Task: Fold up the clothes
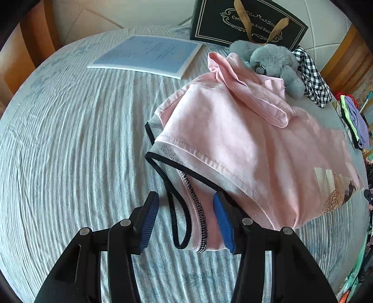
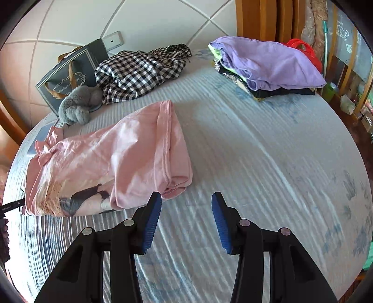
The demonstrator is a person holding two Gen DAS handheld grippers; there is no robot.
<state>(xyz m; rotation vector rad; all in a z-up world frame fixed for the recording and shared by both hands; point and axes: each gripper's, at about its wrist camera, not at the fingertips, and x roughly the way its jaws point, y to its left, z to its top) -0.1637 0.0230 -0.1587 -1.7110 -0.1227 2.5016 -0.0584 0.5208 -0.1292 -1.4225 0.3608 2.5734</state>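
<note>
A pink T-shirt (image 1: 233, 144) with a black-trimmed neckline and a printed picture lies partly folded on the pale blue striped bedcover (image 1: 70, 139). My left gripper (image 1: 186, 219) is open, its blue pads on either side of the collar edge, which lies between them. In the right wrist view the same pink shirt (image 2: 112, 158) lies left of centre. My right gripper (image 2: 186, 216) is open and empty over bare bedcover (image 2: 256, 163), its left pad close to the shirt's folded corner.
A grey plush toy (image 1: 272, 63), a checked garment (image 2: 139, 70) and a dark gift bag (image 1: 247, 21) sit at the bed's far side. A blue booklet (image 1: 149, 53) lies nearby. A stack of folded clothes topped in purple (image 2: 272, 63) sits far right. Wooden furniture borders the bed.
</note>
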